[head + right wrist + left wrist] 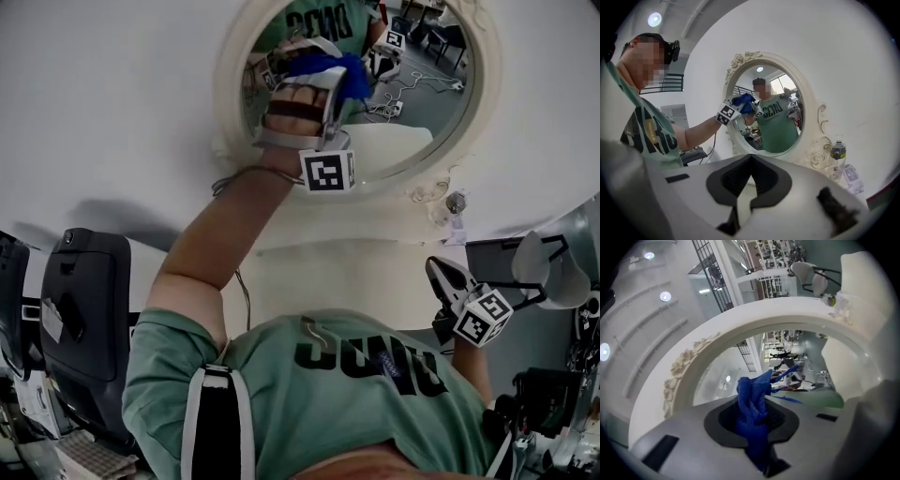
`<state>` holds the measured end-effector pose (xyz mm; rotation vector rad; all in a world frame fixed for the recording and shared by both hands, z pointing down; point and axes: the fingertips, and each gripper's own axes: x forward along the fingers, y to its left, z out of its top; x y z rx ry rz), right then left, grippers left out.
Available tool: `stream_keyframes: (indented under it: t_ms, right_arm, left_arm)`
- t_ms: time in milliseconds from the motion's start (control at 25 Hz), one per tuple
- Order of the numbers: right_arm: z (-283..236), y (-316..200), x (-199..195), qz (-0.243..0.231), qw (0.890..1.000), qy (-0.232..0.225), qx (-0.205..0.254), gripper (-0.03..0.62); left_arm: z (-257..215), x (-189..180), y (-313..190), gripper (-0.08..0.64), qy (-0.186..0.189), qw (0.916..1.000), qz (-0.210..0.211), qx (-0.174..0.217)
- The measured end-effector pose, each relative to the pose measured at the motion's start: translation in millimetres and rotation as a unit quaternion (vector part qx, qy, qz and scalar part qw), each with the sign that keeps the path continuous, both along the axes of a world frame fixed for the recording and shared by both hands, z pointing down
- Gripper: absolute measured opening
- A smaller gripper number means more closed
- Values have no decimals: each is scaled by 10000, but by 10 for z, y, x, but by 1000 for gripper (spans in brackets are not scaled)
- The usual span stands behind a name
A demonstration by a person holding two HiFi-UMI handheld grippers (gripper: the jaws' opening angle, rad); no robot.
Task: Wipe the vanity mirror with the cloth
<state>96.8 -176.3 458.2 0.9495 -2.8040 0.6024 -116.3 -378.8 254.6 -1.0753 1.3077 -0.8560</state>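
Note:
The oval vanity mirror (412, 84) has a cream carved frame (234, 103) and stands against a white wall. My left gripper (323, 70) is raised to the glass near its left side, shut on a crumpled blue cloth (342, 75) that bunches out past the jaws. In the left gripper view the cloth (752, 401) is pinched in the left gripper (757, 416), close to the mirror glass (740, 359). My right gripper (442, 274) hangs low to the right, away from the mirror. In its own view the right gripper (751, 180) is shut and holds nothing, facing the mirror (776, 117).
A small capped bottle (837, 152) and a packet (851, 174) stand by the mirror's carved base. A black chair (89, 319) is at the left and a pale chair (548, 267) at the right. A thin cable (242, 286) runs down from my left wrist.

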Motion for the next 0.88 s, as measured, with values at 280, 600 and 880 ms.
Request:
stream_keyframes:
  t_ms: [280, 600, 880]
  right_arm:
    - [216, -39, 120, 255, 9990, 105, -344, 5]
    - [360, -33, 178, 386, 9974, 118, -595, 5]
    - [313, -60, 167, 347, 9980, 119, -520, 5]
  left_arm:
    - [2102, 666, -166, 62, -1050, 9826, 564, -1427]
    - [3624, 844, -145, 63, -1751, 9493, 662, -2528]
    - [3691, 909, -122, 67, -1447, 9386, 686, -3055]
